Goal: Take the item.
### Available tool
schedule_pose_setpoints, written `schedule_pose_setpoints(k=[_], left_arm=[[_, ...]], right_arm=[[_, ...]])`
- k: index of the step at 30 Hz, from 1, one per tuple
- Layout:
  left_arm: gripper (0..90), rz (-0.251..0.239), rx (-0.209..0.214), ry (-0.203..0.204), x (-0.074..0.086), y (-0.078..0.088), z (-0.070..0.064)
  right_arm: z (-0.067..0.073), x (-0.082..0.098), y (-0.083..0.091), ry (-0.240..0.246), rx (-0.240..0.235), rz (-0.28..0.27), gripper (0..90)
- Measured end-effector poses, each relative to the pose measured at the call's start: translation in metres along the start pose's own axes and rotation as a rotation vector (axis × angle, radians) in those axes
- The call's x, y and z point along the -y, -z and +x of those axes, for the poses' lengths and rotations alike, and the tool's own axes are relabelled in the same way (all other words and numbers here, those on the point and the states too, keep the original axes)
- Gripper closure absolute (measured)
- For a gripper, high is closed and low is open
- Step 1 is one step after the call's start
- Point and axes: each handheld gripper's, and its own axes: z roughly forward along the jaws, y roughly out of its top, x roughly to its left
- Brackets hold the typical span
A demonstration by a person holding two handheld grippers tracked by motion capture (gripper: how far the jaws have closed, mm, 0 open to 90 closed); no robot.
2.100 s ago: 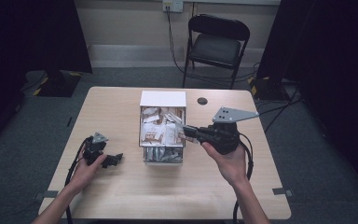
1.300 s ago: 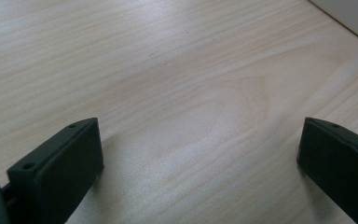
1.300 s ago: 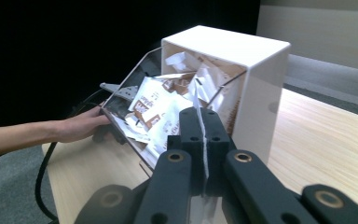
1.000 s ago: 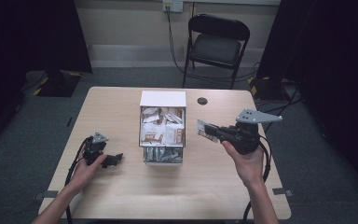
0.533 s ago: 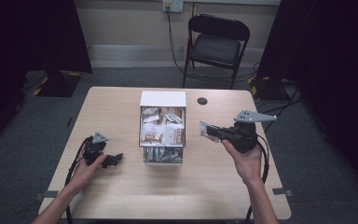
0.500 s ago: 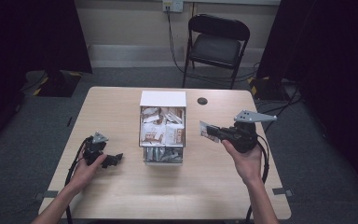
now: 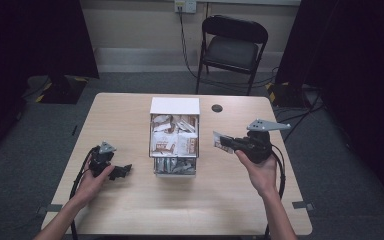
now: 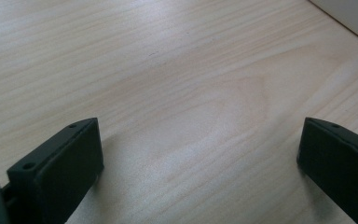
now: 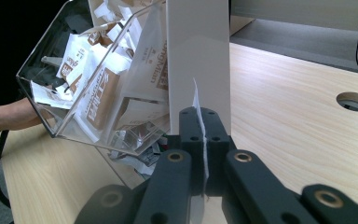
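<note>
A clear box (image 7: 175,105) with a white back panel stands mid-table, stuffed with several white and brown packets (image 7: 172,137). To its right, a little above the table, my right gripper (image 7: 227,143) is shut on one thin white packet (image 7: 220,140). The right gripper view shows that packet (image 9: 197,105) edge-on between the closed jaws (image 9: 200,123), with the box wall (image 9: 51,93) just beyond. On the table left of the box rests my left gripper (image 7: 125,170), held by a hand. Its jaws (image 8: 198,154) stand wide open over bare wood.
A round cable hole (image 7: 217,108) sits in the table (image 7: 130,210) behind the right gripper. A black folding chair (image 7: 234,45) stands on the floor past the far edge. Cables trail from both grippers toward the near edge.
My right gripper has drawn away from the box to the right and sunk a little, still carrying the packet. The left gripper has stayed put.
</note>
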Motion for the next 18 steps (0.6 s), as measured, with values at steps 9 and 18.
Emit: schedule_pose_setpoints(k=[9,18], left_arm=[[0.0,0.000,0.000,0.000,0.000,0.000,0.000],[0.0,0.000,0.000,0.000,0.000,0.000,0.000]], right_arm=[[-0.004,0.006,-0.011,-0.009,-0.002,0.026,89.7],[-0.009,0.015,-0.023,-0.022,-0.001,0.058,89.8]])
